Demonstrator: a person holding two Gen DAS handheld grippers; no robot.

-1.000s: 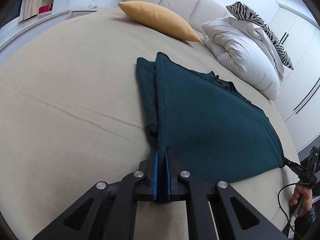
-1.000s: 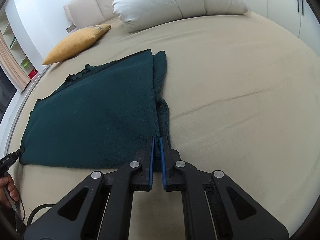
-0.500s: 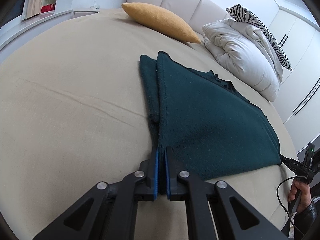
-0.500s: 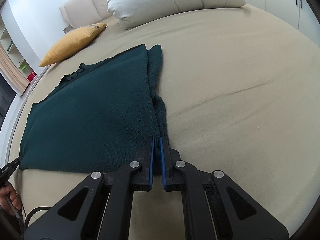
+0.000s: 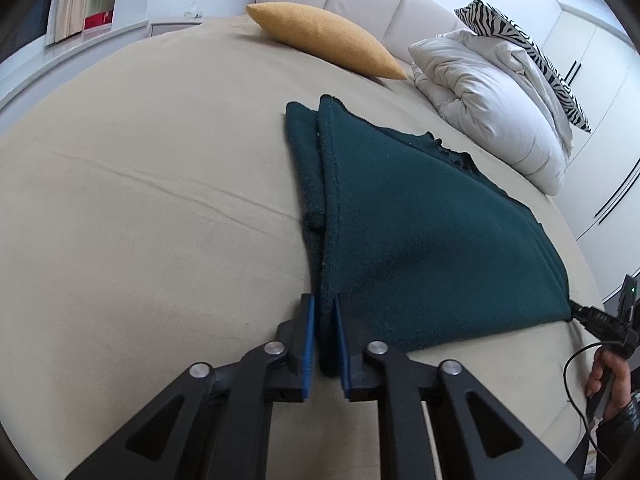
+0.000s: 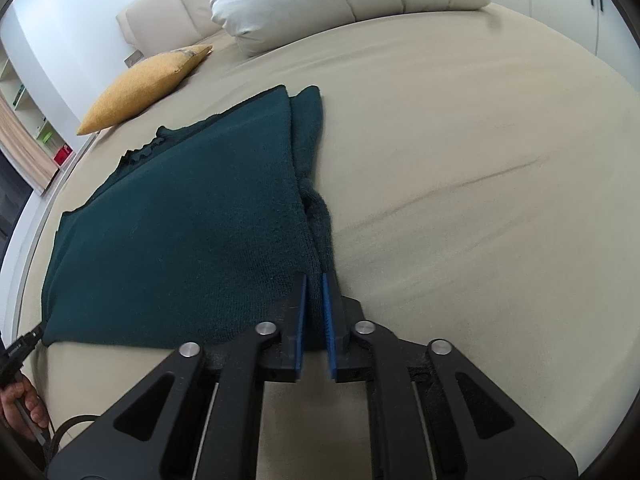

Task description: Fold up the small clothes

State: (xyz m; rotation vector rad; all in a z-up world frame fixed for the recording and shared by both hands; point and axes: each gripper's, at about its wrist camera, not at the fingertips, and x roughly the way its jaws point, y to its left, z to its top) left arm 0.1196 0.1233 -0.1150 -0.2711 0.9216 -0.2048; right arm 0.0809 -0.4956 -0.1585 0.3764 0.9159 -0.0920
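1. Flat on the beige bed (image 5: 140, 208) lies a folded dark green garment (image 5: 420, 240), near a mustard pillow (image 5: 324, 40) and a white duvet (image 5: 492, 96).
2. Left gripper (image 5: 325, 340): fingers narrowly apart, just been opening, the garment's near corner between the blue pads, which no longer pinch it.
3. Right gripper (image 6: 315, 324): likewise narrowly apart, just been opening, at the opposite near corner with cloth between.

light: bright, soft daylight | shadows: faint | focus: sharp | edges: strong fisheye curve, dark corners
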